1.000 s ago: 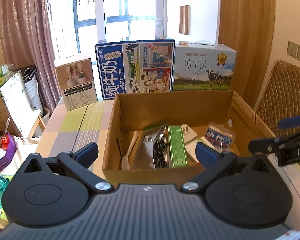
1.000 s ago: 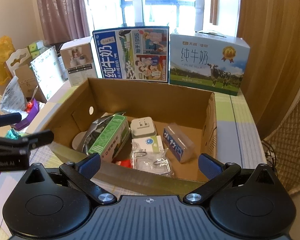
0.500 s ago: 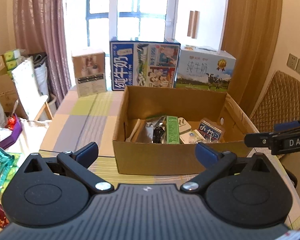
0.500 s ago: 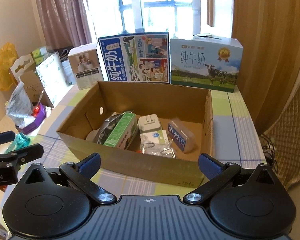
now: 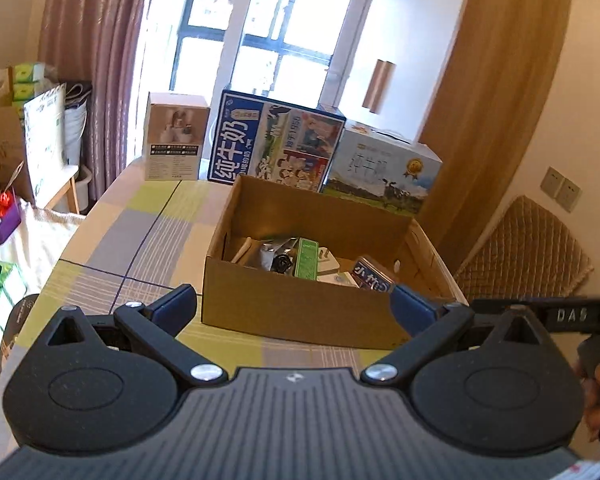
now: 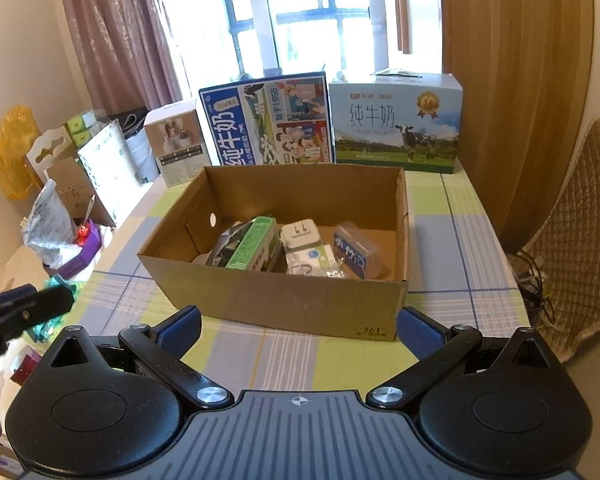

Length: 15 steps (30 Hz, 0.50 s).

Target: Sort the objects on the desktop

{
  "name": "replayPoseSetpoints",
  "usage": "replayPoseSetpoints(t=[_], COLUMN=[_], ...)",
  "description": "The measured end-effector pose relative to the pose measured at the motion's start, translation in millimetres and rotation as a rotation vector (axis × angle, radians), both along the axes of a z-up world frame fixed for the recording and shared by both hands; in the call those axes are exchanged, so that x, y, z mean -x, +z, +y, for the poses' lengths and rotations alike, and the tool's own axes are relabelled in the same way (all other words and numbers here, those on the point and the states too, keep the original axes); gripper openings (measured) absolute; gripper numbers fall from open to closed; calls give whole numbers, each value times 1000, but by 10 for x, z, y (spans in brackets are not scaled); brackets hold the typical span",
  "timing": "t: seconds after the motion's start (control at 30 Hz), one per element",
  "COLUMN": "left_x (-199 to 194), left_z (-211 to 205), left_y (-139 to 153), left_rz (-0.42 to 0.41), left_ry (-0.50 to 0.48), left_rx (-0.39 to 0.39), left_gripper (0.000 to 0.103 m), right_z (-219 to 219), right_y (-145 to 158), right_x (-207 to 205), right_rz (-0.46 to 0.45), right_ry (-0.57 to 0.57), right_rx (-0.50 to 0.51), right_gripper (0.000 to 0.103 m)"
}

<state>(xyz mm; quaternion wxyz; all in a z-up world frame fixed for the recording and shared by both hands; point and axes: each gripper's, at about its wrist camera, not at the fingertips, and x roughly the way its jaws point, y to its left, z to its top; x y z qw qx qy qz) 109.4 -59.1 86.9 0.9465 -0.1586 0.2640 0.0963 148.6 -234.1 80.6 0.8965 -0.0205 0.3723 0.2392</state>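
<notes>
Left gripper, right gripper: both wide apart, empty, short of box. Items lie inside box; table bare. Advice: withdraw level, avoid box rim.

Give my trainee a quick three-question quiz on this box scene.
1. True or false: both grippers hold something.
2. In the right wrist view, what lies directly right of the green carton in the cardboard box? A) white plug adapter B) spoon C) mug
3. How many milk cartons stand behind the box?

Key: 1 false: left gripper and right gripper are open, empty. 2 A, the white plug adapter. 3 two.
</notes>
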Motion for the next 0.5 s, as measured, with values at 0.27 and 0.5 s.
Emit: replayPoseSetpoints(t=[0.27, 0.5], left_x=[88, 89], left_z=[-176, -323], left_y=[71, 119], left_rz=[49, 115], left_ry=[13, -14], left_rx=[-36, -91], left_gripper=[101, 101], right_z=[-30, -75], right_y=[97, 109], right_x=[145, 297], right_rz=[-20, -15], right_ry=[-5, -12], right_rx=[-2, 4], right_gripper=[101, 101])
